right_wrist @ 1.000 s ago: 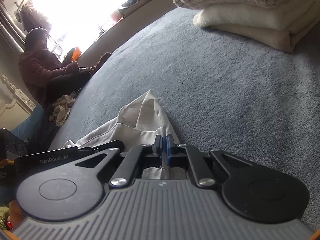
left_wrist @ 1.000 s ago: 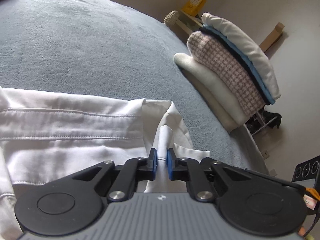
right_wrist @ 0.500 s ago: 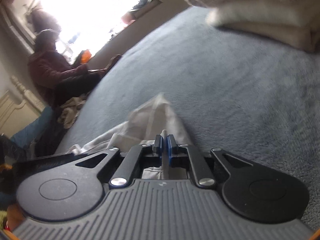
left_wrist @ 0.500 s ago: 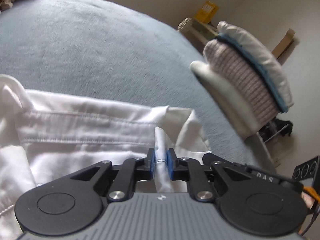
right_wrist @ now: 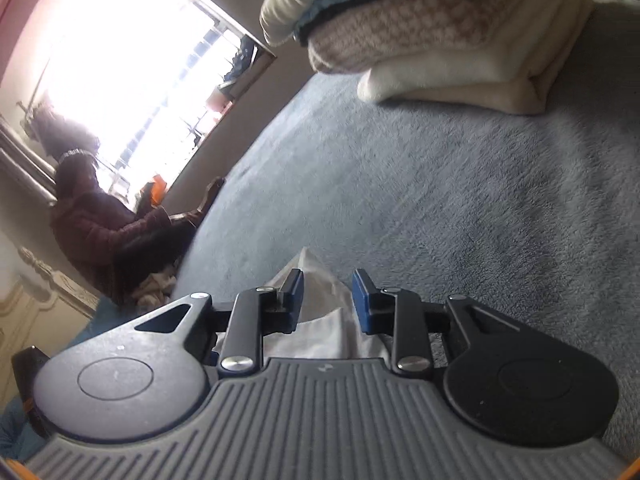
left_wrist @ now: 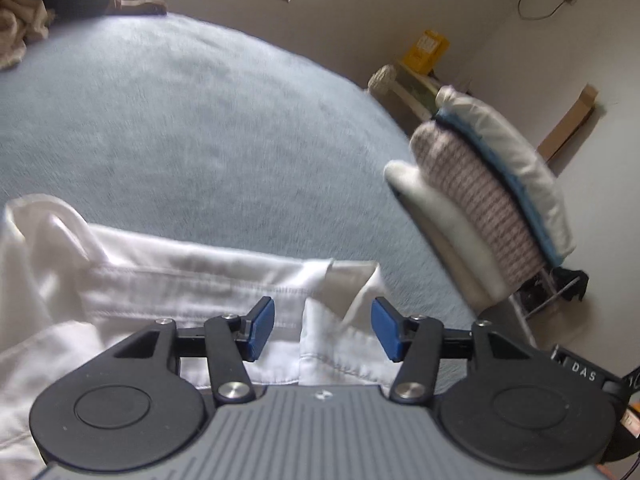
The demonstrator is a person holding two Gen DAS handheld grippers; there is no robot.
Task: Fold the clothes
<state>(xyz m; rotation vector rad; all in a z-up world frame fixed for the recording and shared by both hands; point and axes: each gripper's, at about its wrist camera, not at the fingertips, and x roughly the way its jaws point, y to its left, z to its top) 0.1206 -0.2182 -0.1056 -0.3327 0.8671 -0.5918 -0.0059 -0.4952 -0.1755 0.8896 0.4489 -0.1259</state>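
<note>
While both grippers stand over the white shirt (left_wrist: 168, 280), their jaws have just been opening, so this reads as the release at the end of one fold. The left gripper (left_wrist: 322, 330) has its blue pads (left_wrist: 260, 328) wide apart, with a fold of the shirt lying loose between them and not pressed. The right gripper (right_wrist: 327, 302) is parted less, and a peak of cloth stands between its pads, seemingly free of them, though one pad is very near it.

The shirt lies on the grey-blue blanket (left_wrist: 200, 128) at its near edge, the stitched band running across the left view and a corner flap just ahead of the left gripper. A stack of folded clothes (left_wrist: 480, 200) sits at the blanket's far right edge, well apart from the shirt. Another person (right_wrist: 100, 224) sits at the far side by the window.

Next, I judge, both grippers should back clear of the cloth without dragging it, then take new holds on the shirt's edge for the following fold. The cloth peak near the right pads could snag.
</note>
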